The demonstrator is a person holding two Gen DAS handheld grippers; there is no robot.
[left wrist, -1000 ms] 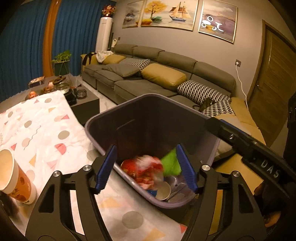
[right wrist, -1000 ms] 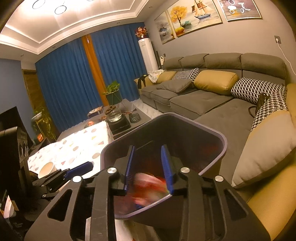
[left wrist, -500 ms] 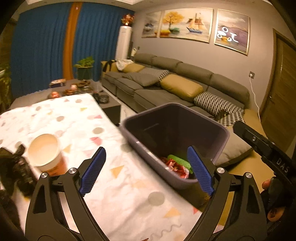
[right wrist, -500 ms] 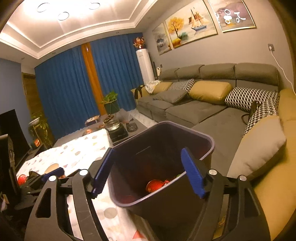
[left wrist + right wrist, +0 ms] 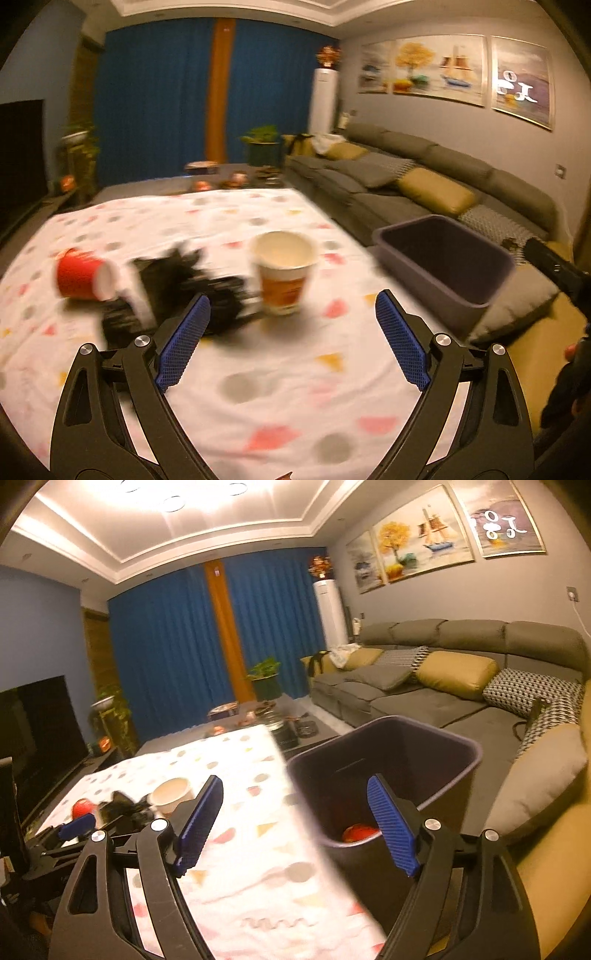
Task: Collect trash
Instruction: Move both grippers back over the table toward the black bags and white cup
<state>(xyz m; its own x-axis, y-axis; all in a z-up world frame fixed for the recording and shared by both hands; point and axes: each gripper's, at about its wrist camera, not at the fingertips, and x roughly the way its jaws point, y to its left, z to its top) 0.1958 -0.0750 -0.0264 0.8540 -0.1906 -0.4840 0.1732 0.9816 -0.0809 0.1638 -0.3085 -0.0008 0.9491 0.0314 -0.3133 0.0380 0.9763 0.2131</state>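
My left gripper (image 5: 291,334) is open and empty above the patterned tablecloth (image 5: 280,398). Ahead of it stand an upright paper cup (image 5: 283,271), a crumpled black wrapper (image 5: 177,284) and a red cup (image 5: 79,277) on its side. The grey trash bin (image 5: 443,258) stands off the table's right edge. My right gripper (image 5: 295,821) is open and empty beside the bin (image 5: 388,760), where a red piece of trash (image 5: 358,832) lies inside. The paper cup (image 5: 171,797), the wrapper (image 5: 118,806), the red cup (image 5: 82,808) and the left gripper (image 5: 75,825) show at the left.
A long grey sofa (image 5: 424,686) with cushions runs behind the bin. A low coffee table (image 5: 258,720) with small items stands past the table's far end. A television (image 5: 33,731) is at the left.
Both grippers have opened and dropped trash into the bin. The left gripper has swung left from the bin to the table trash. The right gripper has pulled back from the bin.
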